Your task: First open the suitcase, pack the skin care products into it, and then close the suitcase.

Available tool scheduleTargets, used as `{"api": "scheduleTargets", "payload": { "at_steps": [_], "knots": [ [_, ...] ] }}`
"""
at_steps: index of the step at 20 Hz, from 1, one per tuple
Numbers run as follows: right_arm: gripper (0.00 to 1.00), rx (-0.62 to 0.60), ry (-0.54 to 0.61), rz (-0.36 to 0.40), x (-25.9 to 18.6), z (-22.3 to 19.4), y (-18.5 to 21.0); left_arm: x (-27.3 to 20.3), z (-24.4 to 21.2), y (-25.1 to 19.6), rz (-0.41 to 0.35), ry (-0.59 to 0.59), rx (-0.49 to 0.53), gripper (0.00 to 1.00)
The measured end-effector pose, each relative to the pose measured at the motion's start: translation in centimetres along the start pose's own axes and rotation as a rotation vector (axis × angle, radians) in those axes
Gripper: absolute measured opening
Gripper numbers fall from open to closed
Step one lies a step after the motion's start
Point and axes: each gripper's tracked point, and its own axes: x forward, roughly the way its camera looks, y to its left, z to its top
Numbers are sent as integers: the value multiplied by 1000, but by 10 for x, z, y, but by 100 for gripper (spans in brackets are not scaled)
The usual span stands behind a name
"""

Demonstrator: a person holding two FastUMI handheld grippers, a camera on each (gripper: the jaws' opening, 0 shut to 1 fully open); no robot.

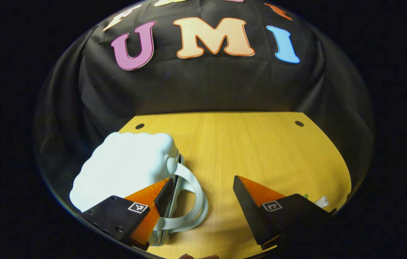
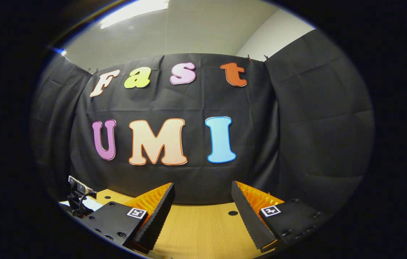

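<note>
A: Looking along our left tongs [image 1: 203, 203], we see the jaws standing wide with nothing between them. One finger [image 1: 164, 196] lies against the suitcase's edge, beside its handle [image 1: 192, 201].

B: Where does the suitcase [image 1: 124, 169] sit?

A: On the wooden surface [image 1: 246, 144], at the near left of the left gripper view. It's pale and lumpy, and we see it shut, with the looped handle lying out toward the gap between our fingers.

B: And our right tongs [image 2: 203, 212]?

A: Wide too, gripping nothing. We hold them raised, aimed at the black cloth wall [image 2: 297, 144], with the far edge of the surface [image 2: 203, 223] below the fingers. At the low left of the right gripper view we spot a small dark device [image 2: 79, 198] with a cable.
</note>
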Motion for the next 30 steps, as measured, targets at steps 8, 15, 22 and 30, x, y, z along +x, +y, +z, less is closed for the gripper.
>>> {"api": "scheduleTargets", "payload": {
  "at_steps": [8,15,22,30],
  "knots": [
    [99,-37,42,-16,0,-12,0,37,-34,-3,-50,187,-9,86],
    [99,-61,45,-20,-1,-16,0,45,-53,-4,-91,276,-22,45],
    [99,-58,45,-16,-2,-18,-1,39,-50,1,-87,306,-18,6],
    [99,-38,32,14,-5,-18,8,6,-9,3,-116,237,-1,0]
  ]
}}
